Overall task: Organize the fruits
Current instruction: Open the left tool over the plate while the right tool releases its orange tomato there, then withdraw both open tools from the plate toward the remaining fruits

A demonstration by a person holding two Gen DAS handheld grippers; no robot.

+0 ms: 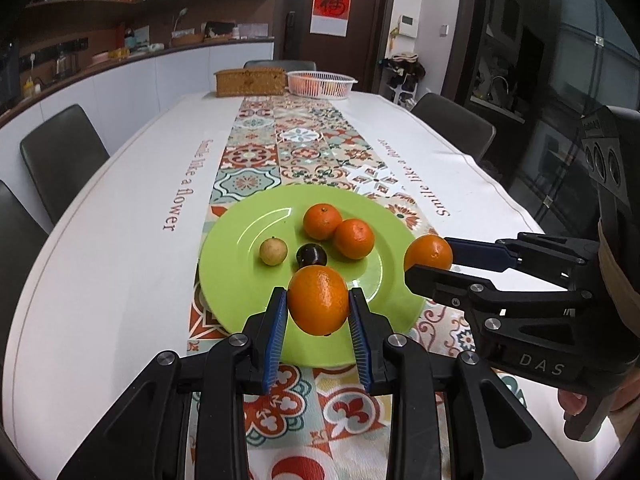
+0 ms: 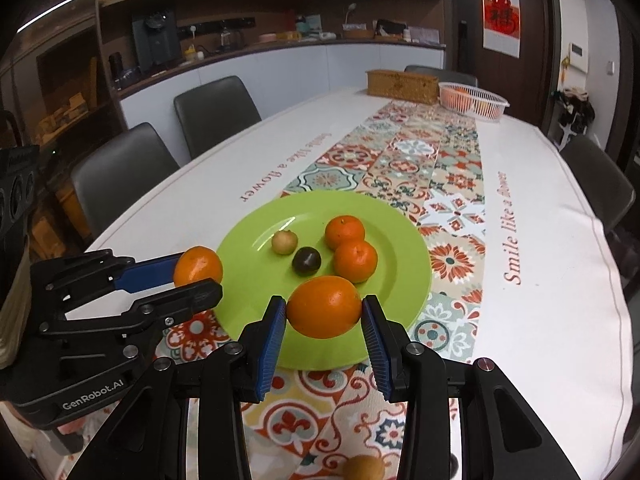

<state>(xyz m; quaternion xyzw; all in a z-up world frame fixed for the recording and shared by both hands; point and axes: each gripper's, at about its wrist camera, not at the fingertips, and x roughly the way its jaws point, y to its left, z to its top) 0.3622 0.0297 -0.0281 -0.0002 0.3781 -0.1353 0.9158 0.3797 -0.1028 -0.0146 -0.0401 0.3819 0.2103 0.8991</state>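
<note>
A: Left wrist view: left tongs [image 1: 318, 312] clamp an orange [image 1: 318, 300] low centre, over the green plate's [image 1: 224, 264] near rim; it half hides the dark fruit [image 1: 311, 255]. The right tongs [image 1: 430, 258] pinch another orange [image 1: 428, 253] at the right.

B: Right wrist view: right tongs [image 2: 324, 316] grip theirs [image 2: 324, 306] low centre. A yellowish fruit [image 2: 363, 467] on the surface is cut off at the bottom. White basket's [image 2: 472, 102] contents, upper right, too blurry.
</note>
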